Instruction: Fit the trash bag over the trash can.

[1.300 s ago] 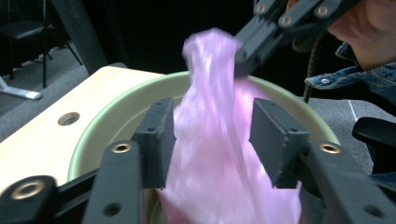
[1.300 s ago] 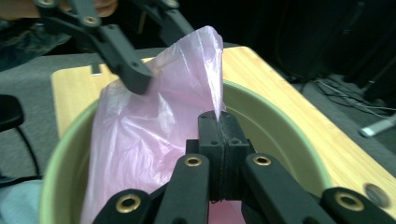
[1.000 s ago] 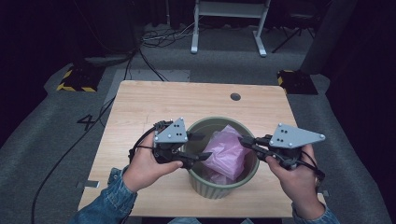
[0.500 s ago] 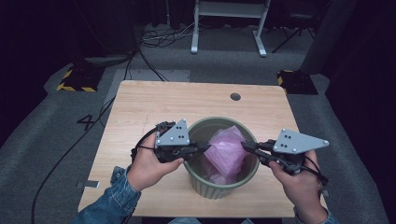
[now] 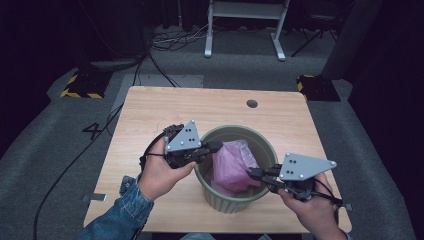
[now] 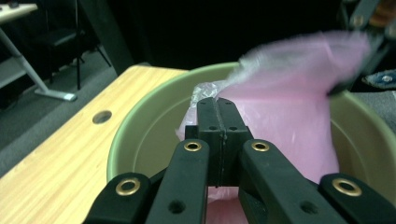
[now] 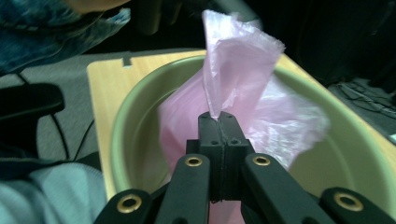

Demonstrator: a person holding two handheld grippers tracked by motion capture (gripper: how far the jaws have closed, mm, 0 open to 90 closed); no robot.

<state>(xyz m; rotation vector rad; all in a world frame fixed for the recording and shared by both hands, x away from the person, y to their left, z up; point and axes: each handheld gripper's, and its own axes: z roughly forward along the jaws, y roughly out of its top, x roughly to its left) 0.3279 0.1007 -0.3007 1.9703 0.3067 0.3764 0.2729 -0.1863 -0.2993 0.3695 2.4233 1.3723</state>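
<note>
**Both grippers clamped on the pink bag inside the green bin**

The green bin (image 5: 235, 200) stands on the wooden table (image 5: 165, 107), near the table's 6 o'clock edge in the high view. The pink plastic bag (image 5: 231, 165) sits inside the bin, its upper part bunched above the rim.

My left gripper (image 5: 216, 146) reaches over the bin rim from 9 o'clock. Its jaws have just been closing and now meet pad to pad. In the left gripper view, the left gripper (image 6: 218, 103) pinches the bag's film (image 6: 289, 107) at its near edge.

My right gripper (image 5: 252, 173) enters from 4 o'clock, its jaws fully closed. In the right gripper view, the right gripper (image 7: 218, 116) clamps a fold of the bag (image 7: 238, 60), and the film rises from the tips toward 12 o'clock.

A round hole (image 5: 252, 103) lies in the tabletop at 12 o'clock from the bin.
</note>
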